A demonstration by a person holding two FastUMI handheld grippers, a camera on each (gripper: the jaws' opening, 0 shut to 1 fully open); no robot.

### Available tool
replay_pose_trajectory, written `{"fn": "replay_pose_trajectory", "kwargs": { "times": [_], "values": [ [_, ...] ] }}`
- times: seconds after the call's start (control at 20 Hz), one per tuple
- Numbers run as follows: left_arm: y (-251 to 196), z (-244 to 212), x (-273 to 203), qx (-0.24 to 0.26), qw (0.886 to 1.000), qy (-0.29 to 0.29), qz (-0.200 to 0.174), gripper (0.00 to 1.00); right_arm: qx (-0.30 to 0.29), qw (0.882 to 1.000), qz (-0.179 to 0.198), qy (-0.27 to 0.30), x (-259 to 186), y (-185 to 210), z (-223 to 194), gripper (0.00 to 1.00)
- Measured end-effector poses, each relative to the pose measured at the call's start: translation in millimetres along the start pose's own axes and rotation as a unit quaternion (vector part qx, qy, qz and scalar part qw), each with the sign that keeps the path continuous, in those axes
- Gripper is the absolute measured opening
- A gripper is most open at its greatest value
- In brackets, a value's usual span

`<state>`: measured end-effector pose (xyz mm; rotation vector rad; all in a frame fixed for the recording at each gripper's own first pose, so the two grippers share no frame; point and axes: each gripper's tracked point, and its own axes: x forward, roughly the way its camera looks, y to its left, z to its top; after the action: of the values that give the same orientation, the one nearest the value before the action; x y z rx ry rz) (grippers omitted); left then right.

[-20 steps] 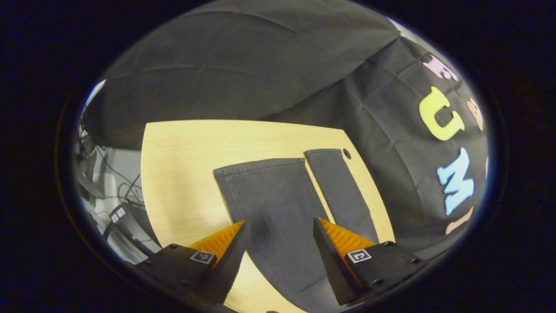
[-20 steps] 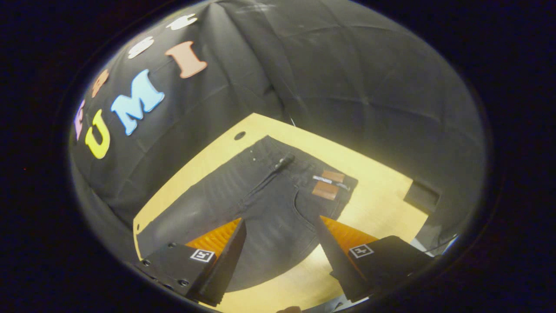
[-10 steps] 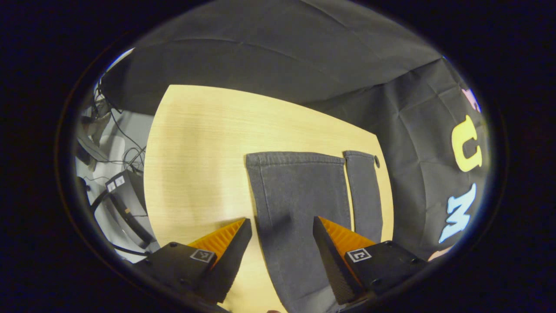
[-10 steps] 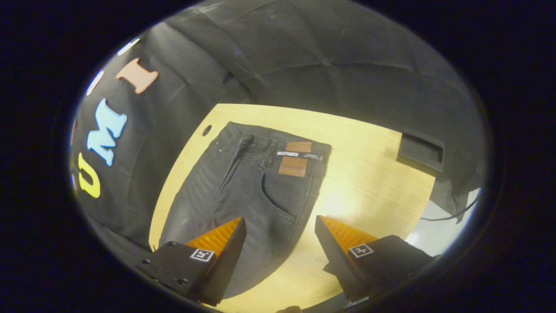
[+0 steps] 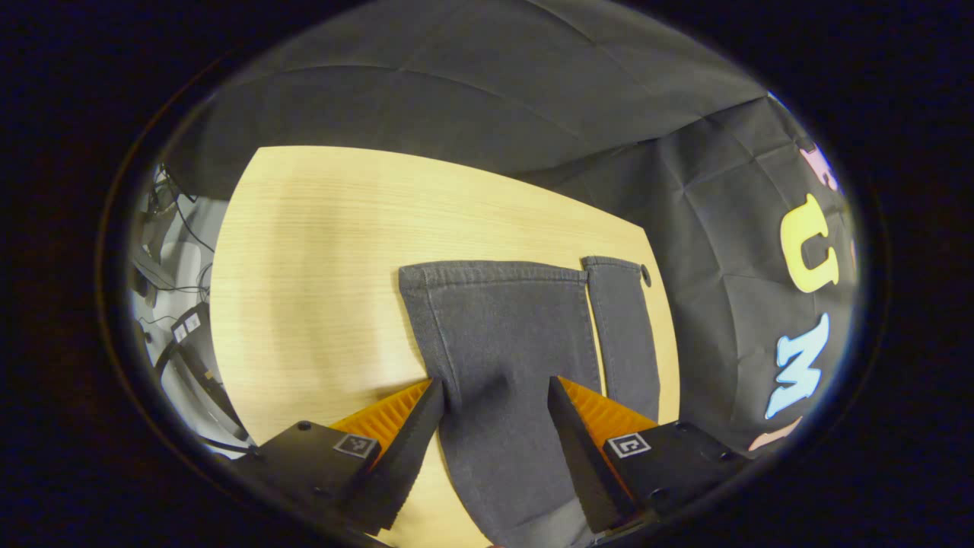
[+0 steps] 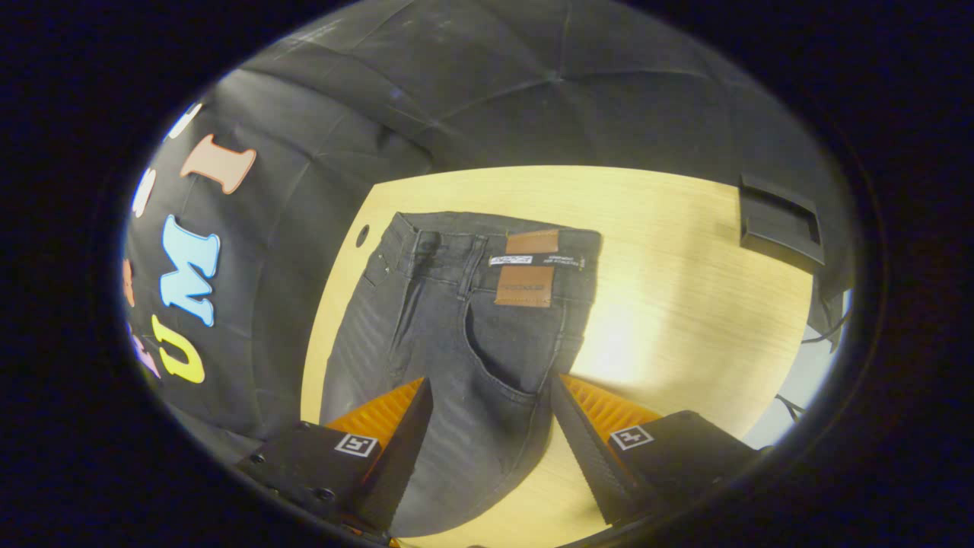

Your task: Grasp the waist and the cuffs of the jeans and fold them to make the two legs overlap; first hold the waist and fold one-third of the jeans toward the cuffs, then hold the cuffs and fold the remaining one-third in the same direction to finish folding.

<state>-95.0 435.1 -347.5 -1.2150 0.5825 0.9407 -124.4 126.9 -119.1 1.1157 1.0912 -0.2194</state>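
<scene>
Down at the bottom of the left gripper view, the left hand-held gripper [image 5: 493, 396] sits released, jaws spread wide above the near leg [image 5: 502, 335] of the dark jeans [image 5: 525, 358], with denim showing between the fingers and neither finger pressing on it; just past the tips the two cuffs [image 5: 494, 272] lie side by side, hems squared off, the narrower far leg [image 5: 624, 327] running along the counter's [image 5: 319, 251] far edge beside a small round hole [image 5: 645, 274] in the top. In the right gripper view the right hand-held gripper [image 6: 491, 399] is likewise released, fingers apart over the seat and front pocket [image 6: 502, 350] of the same jeans [image 6: 456, 327], which lie flat and unfolded, legs apart, waist [image 6: 494, 228] at the far end. On that waist sits a brown leather-look patch [image 6: 525, 285] crossed by a white label strip [image 6: 536, 260]; there is print on both, but it is too small to read. The counter here is pale wood grain, with a bright patch of glare beside the hip, a second round hole [image 6: 362, 234] near the waist corner and a black open-topped box [image 6: 780, 222] well apart at the far right corner. Beyond, the black cloth wall [image 6: 533, 99] wraps the booth; in the left gripper view cables and dark equipment [image 5: 186, 342] sit on a light floor off the counter's left end
</scene>
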Motion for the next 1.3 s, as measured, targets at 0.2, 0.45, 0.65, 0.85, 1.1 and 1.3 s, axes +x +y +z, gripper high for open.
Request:
{"fn": "replay_pose_trajectory", "kwargs": {
  "times": [0.2,0.45,0.65,0.85,1.1,1.3],
  "values": [
    [-3.2,-4.7,8.7,-0.003,1.000,0.007,-0.006,0.89,-0.055,0.998,-0.039,-0.005,9.3,-3.0,-6.1,0.77],
    [14.5,-9.6,14.8,0.020,1.000,0.010,0.010,0.34,-0.074,0.996,-0.059,0.001,12.0,-14.9,-2.8,0.29],
    [15.5,-8.2,10.6,-0.001,1.000,0.028,-0.009,0.18,-0.008,1.000,-0.007,0.029,11.0,-14.7,-3.9,0.10],
    [13.1,-8.0,14.4,-0.003,0.998,0.061,-0.013,0.08,0.004,0.998,0.021,0.063,5.7,-11.9,-3.7,0.05],
    [-1.1,-1.0,-1.4,-0.057,0.994,0.082,-0.033,0.09,-0.009,0.990,0.087,0.109,-19.8,15.5,6.1,0.03],
    [-23.7,-1.1,-21.7,-0.086,0.990,0.098,-0.044,0.09,-0.031,0.977,0.130,0.165,-37.2,45.9,20.2,0.03]
  ]
}}
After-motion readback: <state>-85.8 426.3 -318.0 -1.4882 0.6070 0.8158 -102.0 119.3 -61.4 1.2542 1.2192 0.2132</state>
